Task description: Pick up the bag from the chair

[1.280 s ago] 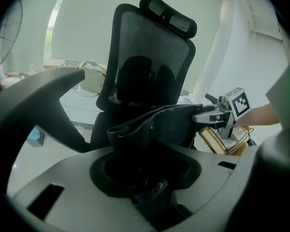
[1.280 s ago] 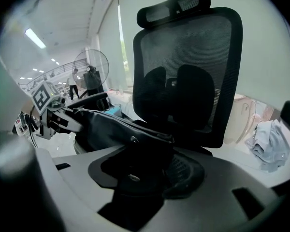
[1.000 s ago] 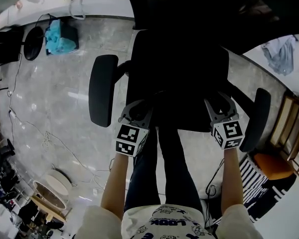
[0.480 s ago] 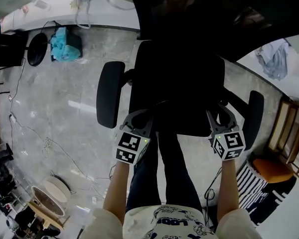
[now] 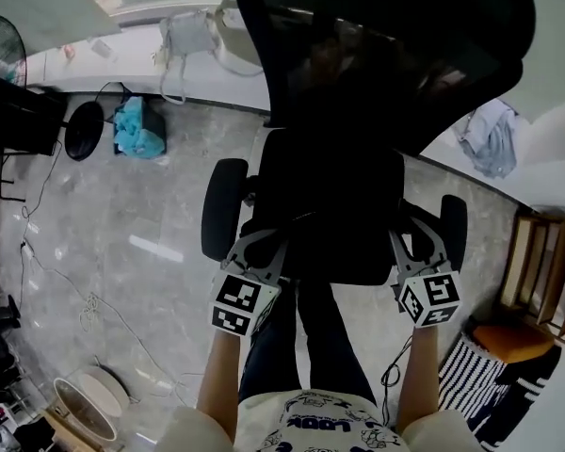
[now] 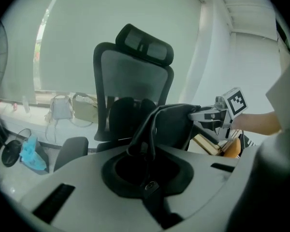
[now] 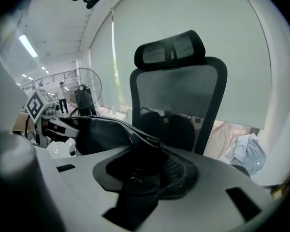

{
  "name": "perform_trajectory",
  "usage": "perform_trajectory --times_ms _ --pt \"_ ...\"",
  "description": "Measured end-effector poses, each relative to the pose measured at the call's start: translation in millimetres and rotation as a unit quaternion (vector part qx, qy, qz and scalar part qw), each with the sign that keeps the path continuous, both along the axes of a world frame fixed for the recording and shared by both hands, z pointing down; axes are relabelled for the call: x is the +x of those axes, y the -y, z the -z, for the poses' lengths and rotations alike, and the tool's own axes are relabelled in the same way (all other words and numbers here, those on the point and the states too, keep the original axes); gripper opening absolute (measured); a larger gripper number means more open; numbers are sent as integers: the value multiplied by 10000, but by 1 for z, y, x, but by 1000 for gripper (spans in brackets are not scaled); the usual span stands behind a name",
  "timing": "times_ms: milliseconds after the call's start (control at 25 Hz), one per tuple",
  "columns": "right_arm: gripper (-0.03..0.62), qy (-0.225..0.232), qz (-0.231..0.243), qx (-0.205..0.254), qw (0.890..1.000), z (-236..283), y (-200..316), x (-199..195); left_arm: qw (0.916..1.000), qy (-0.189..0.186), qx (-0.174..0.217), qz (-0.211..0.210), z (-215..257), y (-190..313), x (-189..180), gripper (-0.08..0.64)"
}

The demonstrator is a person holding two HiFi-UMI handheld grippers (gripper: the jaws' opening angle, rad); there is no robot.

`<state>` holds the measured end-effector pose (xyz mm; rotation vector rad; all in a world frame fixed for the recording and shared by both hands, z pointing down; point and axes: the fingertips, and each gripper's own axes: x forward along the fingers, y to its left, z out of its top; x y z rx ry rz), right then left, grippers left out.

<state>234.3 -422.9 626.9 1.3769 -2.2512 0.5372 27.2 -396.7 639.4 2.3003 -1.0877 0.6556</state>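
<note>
In the head view, the left gripper [image 5: 262, 252] and right gripper [image 5: 412, 245] had drawn back from the office chair [image 5: 386, 55] over the last second, with the black bag [image 5: 344, 252] slung between them, seemingly clear of the seat. The left gripper view showed its jaws pinching the bag's edge, and the right gripper view showed the same, so the pickup looked essentially done.

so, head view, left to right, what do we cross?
Teal bundle on the floor → left gripper → black bag held between both grippers → right gripper → wooden frame at the right edge.
</note>
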Motion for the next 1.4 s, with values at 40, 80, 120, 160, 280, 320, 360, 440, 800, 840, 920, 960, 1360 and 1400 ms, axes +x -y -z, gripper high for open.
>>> perform_trajectory --times_ms 40,80,120,160,280,320,360,440,800,840,920,960,1360,1400 --pt "141 16 -30 82 10000 15 0 -1 10000 12 89 1 15 1 -1 31" --pt "141 31 -56 171 9998 31 0 -2 9998 31 191 -4 30 3 -2 31" --pt "141 45 -79 264 9996 46 -1 -3 9995 55 302 -11 45 5 -3 31" --pt "141 55 -95 357 9993 60 -1 -4 9991 77 413 -16 59 6 -5 31" --pt "138 78 -103 591 9982 103 -7 -9 9976 100 678 7 98 6 -10 31" --pt "138 83 -95 668 9977 117 -9 -11 9970 96 765 29 112 5 -13 31" --pt "137 87 -87 752 9971 130 -11 -14 9963 96 851 53 125 4 -16 31" --pt "135 97 -96 923 9956 157 -14 -20 9948 117 1003 97 151 2 -22 31" --pt "130 271 -208 1512 9879 255 -31 -39 9866 142 1590 339 253 -5 -41 34" --pt "129 289 -207 1581 9868 264 -33 -40 9851 138 1674 363 262 -7 -42 34" --pt "129 343 -195 1721 9843 281 -39 -43 9820 137 1841 395 281 -11 -45 34" --pt "129 373 -189 1793 9829 289 -40 -44 9803 145 1926 408 290 -12 -46 34" --pt "124 548 -195 2407 9689 361 -53 -65 9661 148 2513 581 365 -23 -68 35" --pt "124 558 -190 2454 9676 366 -55 -67 9648 138 2554 605 370 -26 -70 35"
